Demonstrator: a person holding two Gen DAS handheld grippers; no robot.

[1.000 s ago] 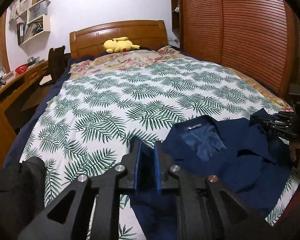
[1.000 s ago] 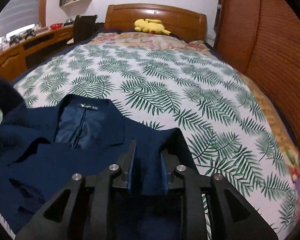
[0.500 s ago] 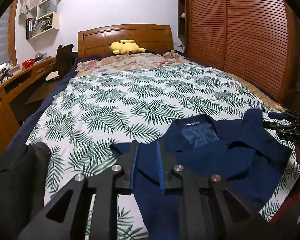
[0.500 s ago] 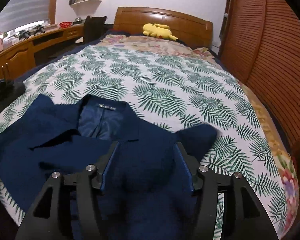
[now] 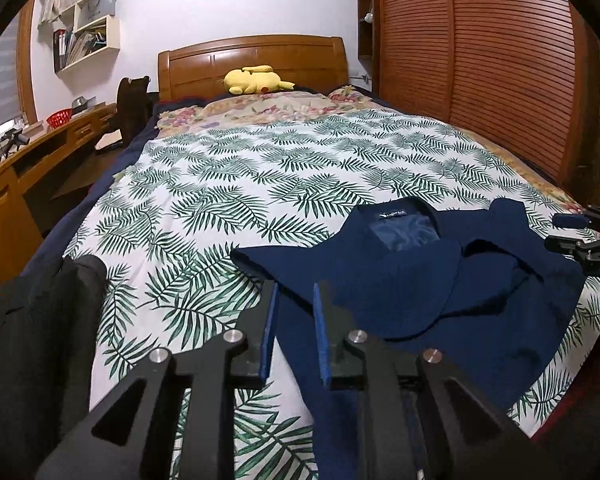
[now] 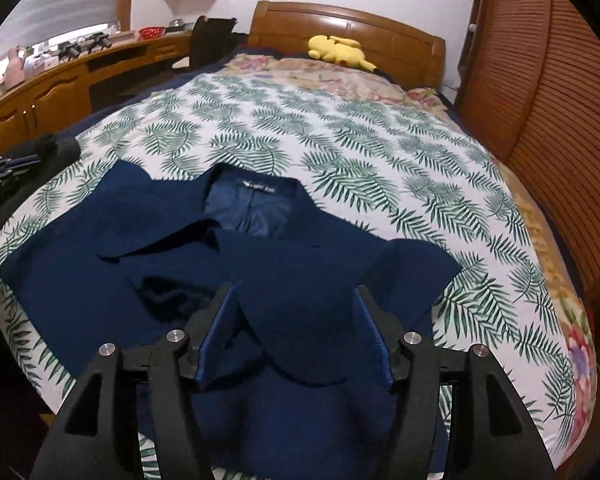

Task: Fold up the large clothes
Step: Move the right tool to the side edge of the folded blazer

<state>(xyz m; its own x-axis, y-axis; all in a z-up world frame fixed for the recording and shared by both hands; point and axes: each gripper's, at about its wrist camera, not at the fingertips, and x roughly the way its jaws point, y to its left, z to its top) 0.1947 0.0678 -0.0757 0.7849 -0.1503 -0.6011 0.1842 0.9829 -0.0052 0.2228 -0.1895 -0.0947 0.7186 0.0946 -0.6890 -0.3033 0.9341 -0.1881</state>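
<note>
A navy jacket (image 6: 284,264) lies face-up, collar toward the headboard, near the foot of the bed (image 5: 260,184), its sides laid inward over the body. The right tool (image 6: 296,332) stands spread and is opening, cloth between its fingers but not pinched. The left tool (image 5: 294,332) is nearly pressed together on a strip of navy fabric (probably a sleeve). The lengthwise folds look begun; the crosswise fold remains.

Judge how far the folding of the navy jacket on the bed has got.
Done: navy jacket lies spread on the bed, collar away. In hand: right tool's jaws are opening, cloth between them; left tool narrow at a sleeve, grip unclear. Left: the folds themselves.
</note>
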